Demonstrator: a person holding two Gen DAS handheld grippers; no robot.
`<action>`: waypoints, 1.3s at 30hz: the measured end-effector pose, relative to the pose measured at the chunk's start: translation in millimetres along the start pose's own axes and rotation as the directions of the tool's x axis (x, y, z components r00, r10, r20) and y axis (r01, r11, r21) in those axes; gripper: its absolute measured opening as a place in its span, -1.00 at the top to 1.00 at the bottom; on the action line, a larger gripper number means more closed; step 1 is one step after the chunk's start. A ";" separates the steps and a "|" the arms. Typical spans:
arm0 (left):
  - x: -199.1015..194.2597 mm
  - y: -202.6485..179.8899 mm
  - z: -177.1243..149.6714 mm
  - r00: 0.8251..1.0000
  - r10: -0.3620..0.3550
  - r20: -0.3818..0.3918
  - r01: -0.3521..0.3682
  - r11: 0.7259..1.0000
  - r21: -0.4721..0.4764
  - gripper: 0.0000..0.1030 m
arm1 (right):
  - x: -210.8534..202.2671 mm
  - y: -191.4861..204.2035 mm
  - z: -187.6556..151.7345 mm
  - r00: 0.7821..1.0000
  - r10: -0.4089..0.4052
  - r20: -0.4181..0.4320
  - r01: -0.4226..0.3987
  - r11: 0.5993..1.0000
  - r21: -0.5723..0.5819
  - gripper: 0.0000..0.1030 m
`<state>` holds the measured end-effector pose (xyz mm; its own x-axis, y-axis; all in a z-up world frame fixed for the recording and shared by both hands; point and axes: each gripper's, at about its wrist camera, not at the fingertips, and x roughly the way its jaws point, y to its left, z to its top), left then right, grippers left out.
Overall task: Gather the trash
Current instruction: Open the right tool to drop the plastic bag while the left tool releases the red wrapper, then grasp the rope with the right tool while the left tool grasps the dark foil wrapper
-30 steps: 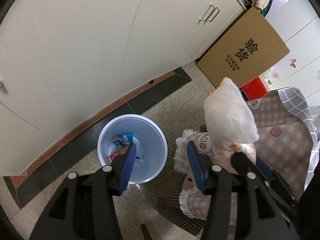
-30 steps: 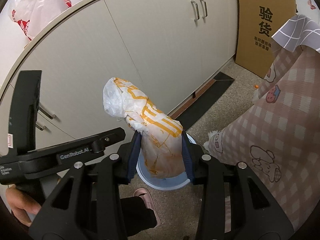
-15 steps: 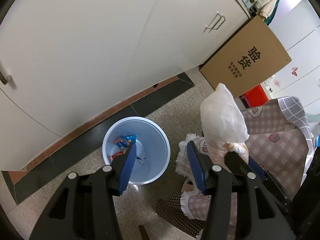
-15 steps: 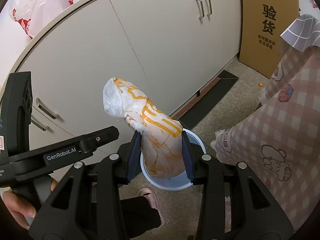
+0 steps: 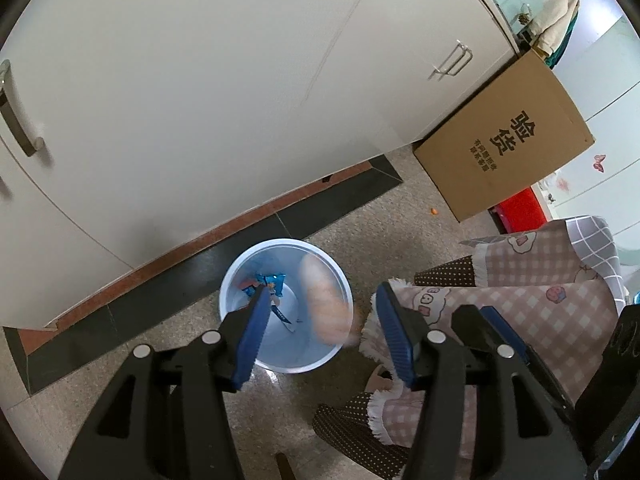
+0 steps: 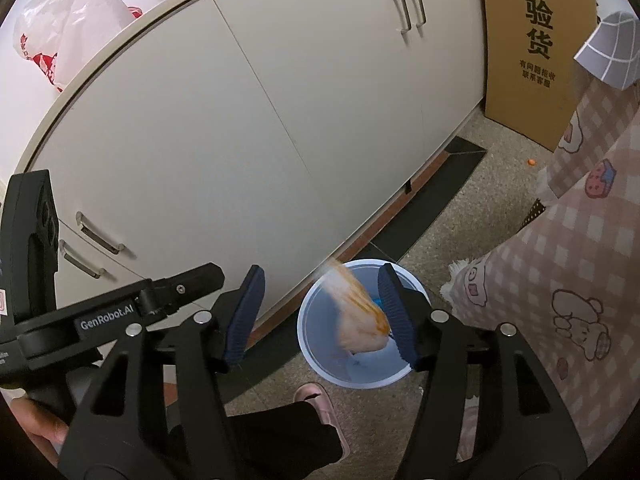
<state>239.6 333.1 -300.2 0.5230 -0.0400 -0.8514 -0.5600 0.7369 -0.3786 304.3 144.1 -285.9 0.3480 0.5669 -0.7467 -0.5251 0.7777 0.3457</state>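
Low in the middle of the right wrist view, the crumpled white-and-orange bag [image 6: 358,316] is a motion-blurred shape over the mouth of the pale blue bin [image 6: 310,344], apart from both pads and apparently dropping in; the left wrist view shows the same blur [image 5: 324,304] inside the bin's right rim [image 5: 236,276]. Blue snack wrappers [image 5: 266,284] already lie on the bin's bottom. The right hand-held gripper [image 6: 322,312] has just been opening and its jaws stand apart with nothing pressed between them. The left hand-held gripper [image 5: 320,328] is likewise spread and empty, framing the bin from above. Around the bin is speckled floor [image 5: 384,220], with a dark tile strip and white cabinet doors [image 6: 248,120] behind it, a cardboard box [image 5: 508,140] leaning at the upper right, and a pink checked cloth [image 6: 580,260] hanging at the right edge. Judging by this, the bag's disposal is almost complete; whether more trash is left to gather cannot be told, though a small orange scrap [image 6: 531,163] lies on the floor near the box.
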 end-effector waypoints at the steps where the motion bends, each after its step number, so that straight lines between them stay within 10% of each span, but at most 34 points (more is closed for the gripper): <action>1: -0.3 -0.5 0.6 1.000 -0.003 -0.001 0.003 1.000 -0.003 -0.05 | -0.8 -0.4 -0.4 1.000 -0.002 -0.001 0.002 1.000 0.000 -0.14; 17: -77.4 -39.7 -5.4 0.988 -0.090 0.125 0.082 0.995 0.063 -0.05 | -89.4 26.6 16.8 0.991 -0.002 0.137 0.011 0.998 -0.064 -0.14; 29: -137.6 -168.9 -38.9 0.958 -0.241 0.158 0.179 0.928 0.327 -0.05 | -234.2 -32.8 20.3 0.931 -0.129 0.343 0.133 0.991 0.009 -0.14; 39: -119.6 -251.2 -83.4 0.958 -0.280 0.063 0.225 0.868 0.442 -0.05 | -252.1 -120.6 1.9 0.927 -0.310 0.211 0.306 0.951 0.051 0.05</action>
<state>264.2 96.5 -133.5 0.6985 -0.2024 -0.6864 -0.0847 0.9290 -0.3601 281.4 -92.1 -138.3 0.6493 0.3423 -0.6792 -0.3529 0.9266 0.1296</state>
